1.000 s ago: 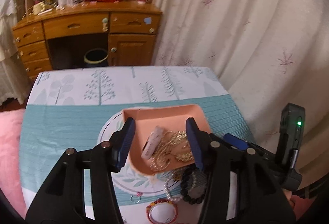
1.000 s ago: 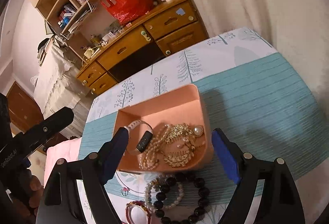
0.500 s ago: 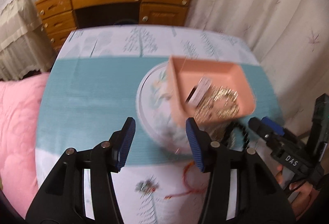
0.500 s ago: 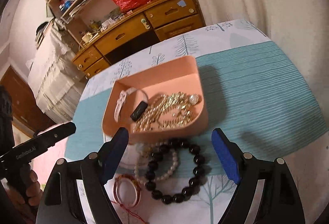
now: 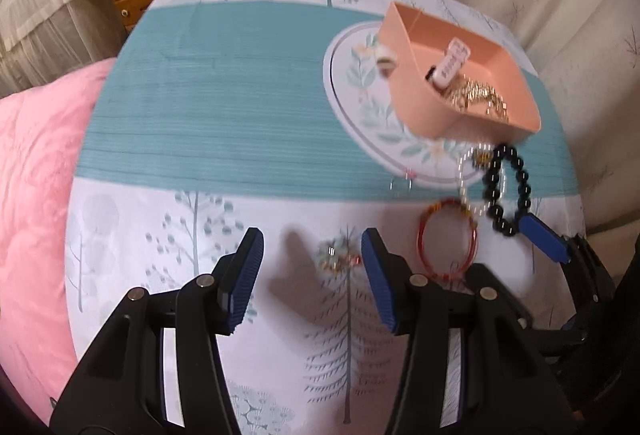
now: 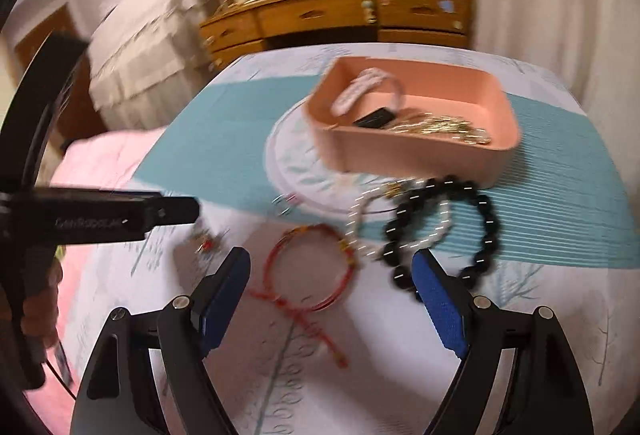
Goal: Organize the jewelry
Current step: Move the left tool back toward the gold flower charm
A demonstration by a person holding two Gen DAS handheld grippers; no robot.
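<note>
Jewelry lies loose on the bench: nearest, a small gold piece (image 5: 335,258) sits between the spread, empty fingers of the left claw (image 5: 311,277). The right claw (image 6: 331,295), also apart and empty, frames a red bangle (image 6: 310,267). Beyond it a pearl bracelet (image 6: 394,219) overlaps a black bead bracelet (image 6: 442,231). Farther back, a pink tray (image 6: 416,155) holds gold chains.

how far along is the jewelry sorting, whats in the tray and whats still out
Partly done. The pink tray already holds a white watch and gold chains. Both the left gripper and right gripper are open and empty. Still on the cloth: red bracelet, pearl bracelet, black bead bracelet, and small pieces.
</note>
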